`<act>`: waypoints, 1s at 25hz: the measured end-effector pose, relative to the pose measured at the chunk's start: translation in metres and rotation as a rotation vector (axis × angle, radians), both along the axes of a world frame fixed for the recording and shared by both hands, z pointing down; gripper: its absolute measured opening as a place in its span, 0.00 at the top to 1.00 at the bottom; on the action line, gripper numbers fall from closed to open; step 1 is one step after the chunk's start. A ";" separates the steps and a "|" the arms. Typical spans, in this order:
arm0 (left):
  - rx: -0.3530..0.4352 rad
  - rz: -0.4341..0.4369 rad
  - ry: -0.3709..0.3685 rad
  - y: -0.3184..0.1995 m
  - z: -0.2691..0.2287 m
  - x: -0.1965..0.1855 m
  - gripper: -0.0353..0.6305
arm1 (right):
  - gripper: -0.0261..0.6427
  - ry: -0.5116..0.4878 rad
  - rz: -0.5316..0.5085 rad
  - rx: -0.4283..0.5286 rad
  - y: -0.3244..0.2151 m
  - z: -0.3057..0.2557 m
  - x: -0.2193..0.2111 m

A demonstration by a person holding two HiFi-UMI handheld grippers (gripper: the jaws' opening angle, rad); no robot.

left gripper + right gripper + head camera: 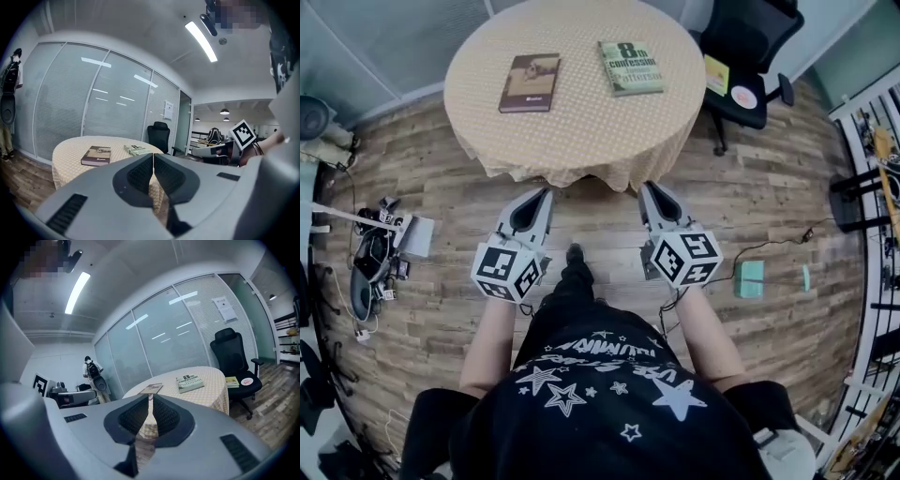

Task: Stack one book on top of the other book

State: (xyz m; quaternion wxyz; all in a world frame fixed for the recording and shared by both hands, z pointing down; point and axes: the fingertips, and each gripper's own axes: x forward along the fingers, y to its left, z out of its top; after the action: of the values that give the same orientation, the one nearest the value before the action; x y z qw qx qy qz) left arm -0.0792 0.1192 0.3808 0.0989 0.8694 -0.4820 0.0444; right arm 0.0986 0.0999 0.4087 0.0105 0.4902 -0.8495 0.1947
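On the round table with a tan cloth (581, 131) lie two books, apart from each other. The brown book (530, 82) (97, 155) (151, 389) is on the left, and the green book (630, 67) (136, 150) (190, 383) is on the right. My left gripper (546, 192) (153, 155) is short of the table's near edge, shut and empty. Beside it, my right gripper (645, 187) (150, 397) is also shut, with nothing in it. Both point toward the table, well away from the books.
A black office chair (750, 56) (232, 357) stands right of the table with a yellow booklet (716, 75) on its seat. Cables and gear (375, 262) lie on the wooden floor at left, and a teal box (750, 278) at right. Shelving (872, 187) lines the right side.
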 end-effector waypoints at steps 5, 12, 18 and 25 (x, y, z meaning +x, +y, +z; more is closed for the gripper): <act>-0.040 -0.001 -0.025 -0.051 0.013 -0.010 0.93 | 0.90 0.015 0.029 -0.032 -0.051 0.013 -0.004; -0.057 0.031 -0.004 -0.109 0.017 -0.023 0.93 | 0.90 0.009 0.071 -0.052 -0.105 0.015 -0.016; -0.054 0.039 0.005 -0.152 0.019 -0.040 0.93 | 0.90 0.063 0.126 -0.043 -0.139 0.009 -0.018; -0.052 0.081 -0.002 -0.184 0.022 -0.045 0.93 | 0.90 0.041 0.181 -0.054 -0.161 0.010 -0.020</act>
State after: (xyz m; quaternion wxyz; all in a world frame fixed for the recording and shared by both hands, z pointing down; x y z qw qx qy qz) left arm -0.1245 -0.0651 0.4026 0.1192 0.8852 -0.4454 0.0617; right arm 0.0789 -0.0611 0.4186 0.0235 0.5684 -0.7958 0.2074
